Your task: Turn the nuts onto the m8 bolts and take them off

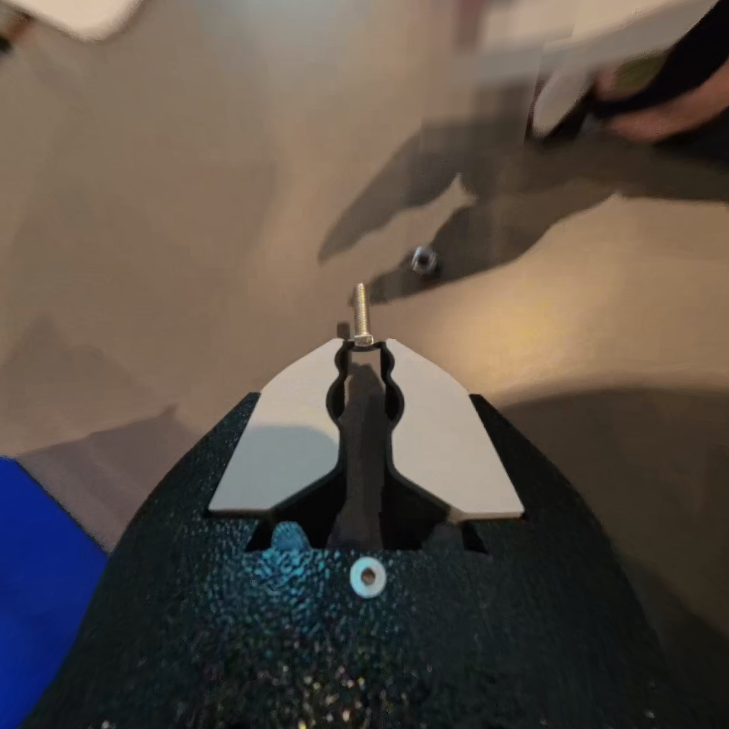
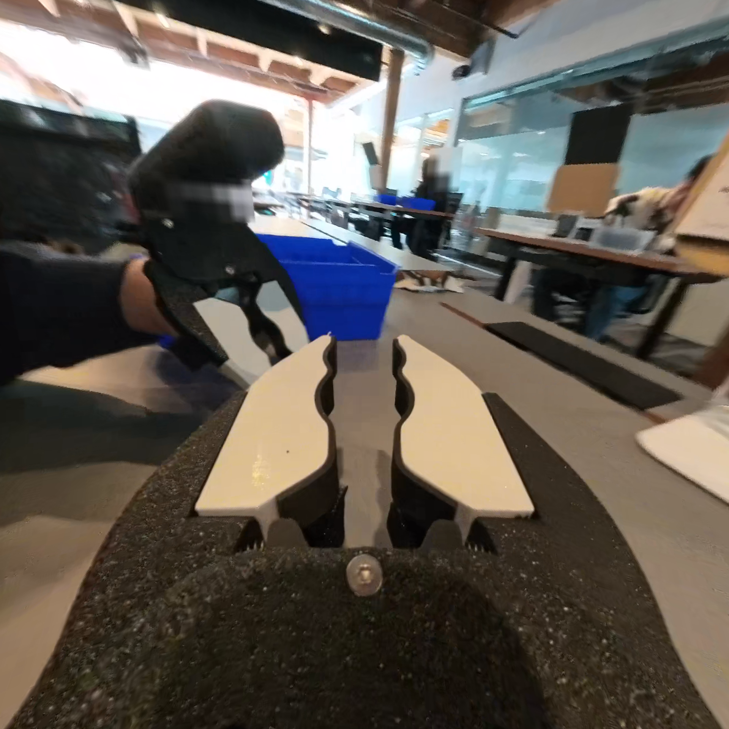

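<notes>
Left wrist view. Left tongs (image 1: 363, 345): white fingers with black pads, nearly closed, tips clamped on the head of a bolt (image 1: 363, 315). Bolt: silver, threaded shank pointing away from the tongs, held above the counter (image 1: 157, 236). Nut (image 1: 423, 259): silver, hex, lying on the tan counter beyond the bolt, apart from it, in the shadow of the other tool. Right tongs (image 1: 552, 114): upper right, blurred, a hand (image 1: 662, 118) behind them; their state is not legible here. Blue bin (image 1: 39, 552): lower-left corner, partly in frame.

Right wrist view. Right tongs (image 2: 363, 347): white fingers, black wavy pads, standing apart with bare counter (image 2: 552, 414) showing between them; nothing gripped. Left tongs (image 2: 272, 351): at left, black body, angled down toward the counter, held by a hand (image 2: 138, 300) in a dark sleeve; the tips and bolt are too blurred to read. Blue bin (image 2: 343, 292): on the counter just beyond the right tongs' tips. Black mat (image 2: 572, 355): flat strip at right. White sheet (image 2: 690, 453): right edge. Background: further tables, blurred people.
</notes>
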Tool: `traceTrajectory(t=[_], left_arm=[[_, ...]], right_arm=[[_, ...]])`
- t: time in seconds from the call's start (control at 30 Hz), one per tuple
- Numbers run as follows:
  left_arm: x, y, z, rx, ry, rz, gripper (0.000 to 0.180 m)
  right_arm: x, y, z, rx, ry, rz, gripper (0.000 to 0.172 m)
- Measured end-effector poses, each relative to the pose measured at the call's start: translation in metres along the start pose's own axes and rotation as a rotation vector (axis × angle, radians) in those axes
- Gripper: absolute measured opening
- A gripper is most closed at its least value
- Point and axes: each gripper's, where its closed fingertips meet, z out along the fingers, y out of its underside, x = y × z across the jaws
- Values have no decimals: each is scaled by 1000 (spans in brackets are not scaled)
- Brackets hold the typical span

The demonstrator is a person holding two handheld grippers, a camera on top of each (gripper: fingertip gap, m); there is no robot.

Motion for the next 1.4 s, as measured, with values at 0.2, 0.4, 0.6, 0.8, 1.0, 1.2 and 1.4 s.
traceTrajectory(t=[0.2, 0.4, 0.6, 0.8, 1.0, 1.2, 1.4], left_arm=[[19, -60, -35, 513, 80, 11, 15], [40, -76, -48, 664, 183, 58, 15], [51, -77, -42, 653, 219, 97, 15], [42, -74, -35, 568, 117, 111, 32], [64, -70, -31, 466, 231, 168, 23], [84, -65, -39, 443, 415, 169, 19], [86, -64, -41, 439, 437, 175, 18]], right_arm=[[-25, -10, -1, 76, -294, 326, 26], [-32, -17, -3, 118, -358, 368, 22], [-46, -17, -7, 81, -454, 329, 7], [-41, -13, -8, 41, -391, 238, 7], [-60, -14, -15, 28, -515, 169, 7], [-74, -16, -24, 18, -624, 148, 7], [-77, -15, -27, 15, -655, 150, 7]])
